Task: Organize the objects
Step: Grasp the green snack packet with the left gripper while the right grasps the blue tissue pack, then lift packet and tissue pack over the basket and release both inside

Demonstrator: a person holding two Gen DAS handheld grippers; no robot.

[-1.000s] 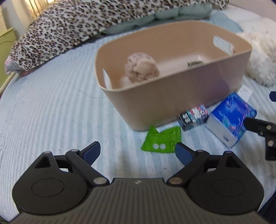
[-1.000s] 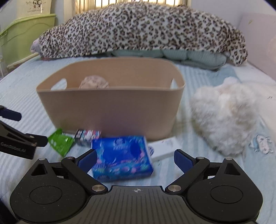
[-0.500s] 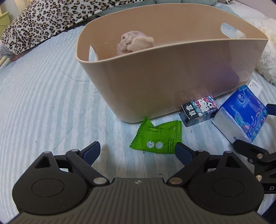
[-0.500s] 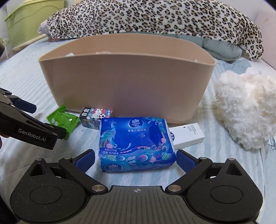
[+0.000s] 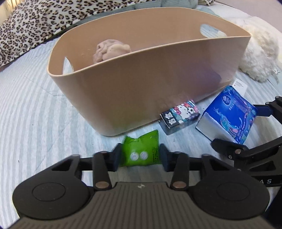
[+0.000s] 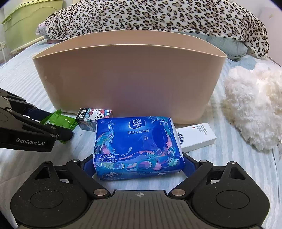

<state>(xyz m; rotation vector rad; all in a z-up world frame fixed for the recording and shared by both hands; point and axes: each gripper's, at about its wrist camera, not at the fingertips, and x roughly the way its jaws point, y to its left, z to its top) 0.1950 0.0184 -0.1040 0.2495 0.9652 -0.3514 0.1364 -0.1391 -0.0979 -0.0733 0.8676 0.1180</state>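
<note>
A beige basket (image 5: 141,84) stands on the bed, with a pinkish cloth ball (image 5: 110,52) inside. My left gripper (image 5: 140,156) is shut on a green packet (image 5: 141,151) lying just before the basket. My right gripper (image 6: 139,163) is shut on a blue tissue pack (image 6: 137,144), its fingers at both ends of the pack. The pack also shows in the left wrist view (image 5: 229,119). A small Hello Kitty box (image 5: 179,117) lies between packet and tissue pack, against the basket (image 6: 126,79). A white box (image 6: 197,137) lies right of the tissue pack.
A fluffy white cushion (image 6: 253,109) lies right of the basket. A leopard-print duvet (image 6: 158,15) is heaped behind it. A green bin (image 6: 26,22) stands off the bed at far left. The left gripper's body (image 6: 26,130) reaches in from the left.
Both grippers have moved down and forward and closed: the left on the green packet, the right on the blue tissue pack.
</note>
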